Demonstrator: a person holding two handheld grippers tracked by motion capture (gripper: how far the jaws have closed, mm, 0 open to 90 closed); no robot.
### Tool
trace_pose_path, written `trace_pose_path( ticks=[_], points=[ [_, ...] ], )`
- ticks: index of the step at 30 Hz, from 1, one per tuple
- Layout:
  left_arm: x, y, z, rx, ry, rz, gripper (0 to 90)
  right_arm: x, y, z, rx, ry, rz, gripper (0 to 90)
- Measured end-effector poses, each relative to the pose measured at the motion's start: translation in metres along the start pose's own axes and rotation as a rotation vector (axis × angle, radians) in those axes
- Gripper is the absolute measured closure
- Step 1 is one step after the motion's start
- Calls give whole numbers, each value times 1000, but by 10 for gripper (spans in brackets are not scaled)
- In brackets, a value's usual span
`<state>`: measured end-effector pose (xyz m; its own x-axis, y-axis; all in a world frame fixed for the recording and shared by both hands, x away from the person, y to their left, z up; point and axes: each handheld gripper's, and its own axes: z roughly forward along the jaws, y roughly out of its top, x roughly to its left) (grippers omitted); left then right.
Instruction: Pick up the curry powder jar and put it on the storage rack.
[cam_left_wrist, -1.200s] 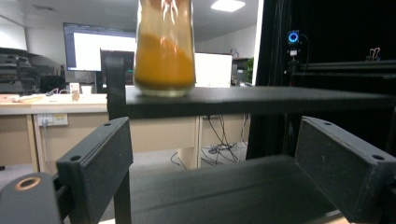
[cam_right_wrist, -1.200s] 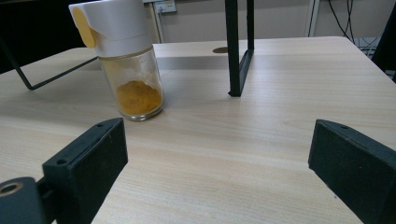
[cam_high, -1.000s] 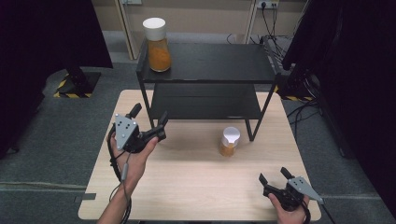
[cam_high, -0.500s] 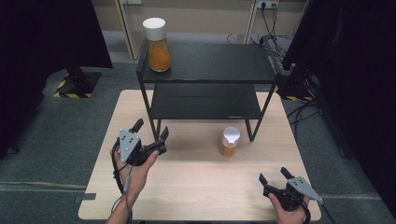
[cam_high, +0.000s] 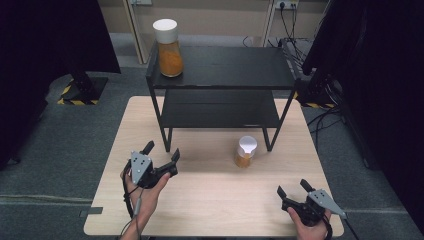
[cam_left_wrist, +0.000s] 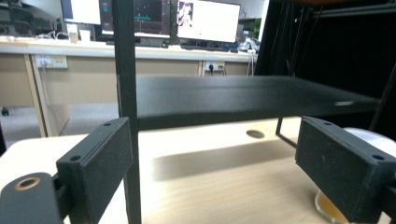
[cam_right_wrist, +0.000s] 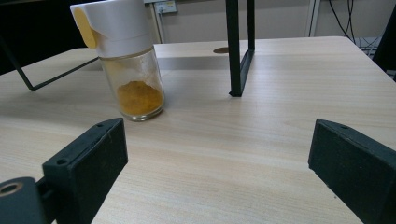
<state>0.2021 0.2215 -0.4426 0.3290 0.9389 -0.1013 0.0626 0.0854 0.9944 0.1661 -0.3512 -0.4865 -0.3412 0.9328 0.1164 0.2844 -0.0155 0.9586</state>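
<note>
A small glass jar (cam_high: 245, 151) with a white lid and orange powder stands on the wooden table (cam_high: 215, 200), just in front of the black two-level shelf (cam_high: 225, 67). The same small jar (cam_right_wrist: 126, 65) stands upright ahead and to the left in the right gripper view. A taller jar (cam_high: 168, 47) of orange powder sits on the shelf's top left corner. My left gripper (cam_high: 161, 151) is open near the shelf's front left leg (cam_left_wrist: 127, 107), with nothing between its jaws. At the table's front right my right gripper (cam_high: 293, 188) is open and empty.
The shelf's lower level (cam_left_wrist: 243, 95) lies ahead in the left gripper view, with the small jar's white lid (cam_left_wrist: 373, 136) behind the right jaw. Desks and monitors (cam_left_wrist: 205, 21) stand far behind. Cables (cam_high: 295, 20) and dark stands flank the table.
My left gripper has drawn back toward the table's front and sunk lower, away from the shelf leg. The right gripper and both jars have stayed where they were.
</note>
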Motion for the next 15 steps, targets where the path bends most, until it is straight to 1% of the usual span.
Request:
trace_pose_path(
  ticks=[3,8,15],
  points=[
    [1,-8,1,30,-3,11,106,0,0,0,-1,0,-1,48],
    [5,-19,2,55,-6,11,105,0,0,0,0,0,-1,48],
    [6,-36,2,64,-4,2,103,1,0,0,3,2,-6,48]
  ],
)
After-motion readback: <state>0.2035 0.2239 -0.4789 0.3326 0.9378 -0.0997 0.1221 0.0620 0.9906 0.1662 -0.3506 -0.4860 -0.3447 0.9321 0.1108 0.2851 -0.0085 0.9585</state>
